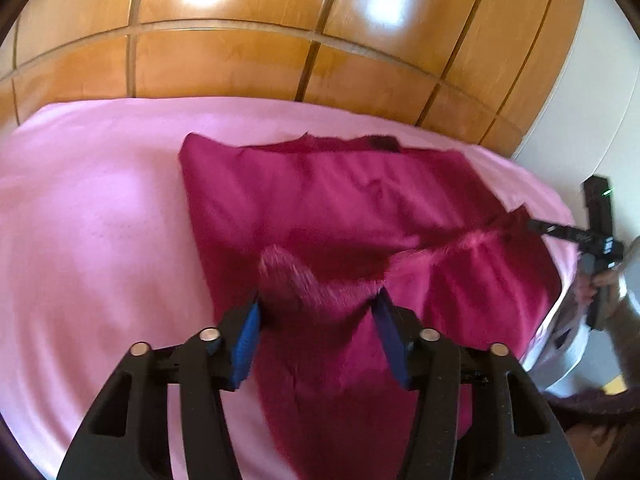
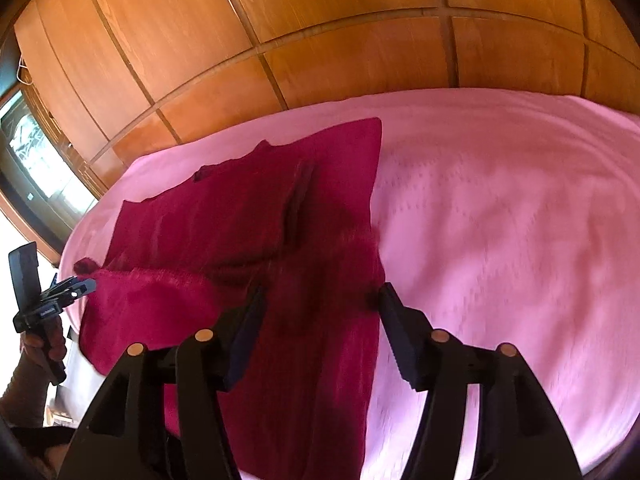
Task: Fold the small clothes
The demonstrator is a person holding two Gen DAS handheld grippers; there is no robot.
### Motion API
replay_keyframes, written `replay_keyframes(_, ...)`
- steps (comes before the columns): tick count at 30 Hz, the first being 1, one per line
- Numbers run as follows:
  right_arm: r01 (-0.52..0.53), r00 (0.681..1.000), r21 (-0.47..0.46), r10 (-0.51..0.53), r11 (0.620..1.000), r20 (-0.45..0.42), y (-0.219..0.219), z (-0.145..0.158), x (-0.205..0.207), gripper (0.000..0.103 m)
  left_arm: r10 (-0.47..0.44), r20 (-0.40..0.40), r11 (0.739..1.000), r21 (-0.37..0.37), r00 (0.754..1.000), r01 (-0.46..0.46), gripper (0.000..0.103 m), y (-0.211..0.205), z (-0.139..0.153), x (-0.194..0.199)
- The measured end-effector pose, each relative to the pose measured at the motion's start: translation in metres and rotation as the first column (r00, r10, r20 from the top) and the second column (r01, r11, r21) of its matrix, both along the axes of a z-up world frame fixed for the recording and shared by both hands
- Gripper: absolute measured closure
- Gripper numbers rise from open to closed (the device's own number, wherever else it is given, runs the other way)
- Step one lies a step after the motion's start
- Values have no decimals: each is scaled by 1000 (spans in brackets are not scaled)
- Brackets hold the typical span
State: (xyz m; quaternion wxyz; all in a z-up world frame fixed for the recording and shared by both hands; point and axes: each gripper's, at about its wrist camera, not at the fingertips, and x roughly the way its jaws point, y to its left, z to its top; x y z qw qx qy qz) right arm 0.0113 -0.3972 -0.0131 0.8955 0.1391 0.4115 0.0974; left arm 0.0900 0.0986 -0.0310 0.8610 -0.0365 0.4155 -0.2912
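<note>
A dark magenta fuzzy garment lies spread on a pink bedsheet; it also shows in the right wrist view. My left gripper is open, jaws apart around a raised fold of the garment's near edge, not clamped. My right gripper is open over the garment's near part. A second gripper at the far right of the left wrist view looks closed on a garment corner, and the one at the left of the right wrist view does too. These outside views conflict with the open jaws seen up close.
A wooden panelled wardrobe stands behind the bed. A white wall is at the right. A window shows at the left of the right wrist view. The sheet extends wide beside the garment.
</note>
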Motion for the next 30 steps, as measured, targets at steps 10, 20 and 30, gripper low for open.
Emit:
replay_keyframes(10,5,999,-69,-3,998,35,3,17,-10,96,23,34,988,-153,999,-17,95,17,25,-21)
replay_keyframes(20,64,981,47,-72,997,182,-5,70,30,96,131,121,972,-211,984,-104,95,30,74,3)
replay_keyframes(30,183,976,-17,-180,983,121,1,40,148,96,245,55,965,-112,968,-238,95,6,53,120)
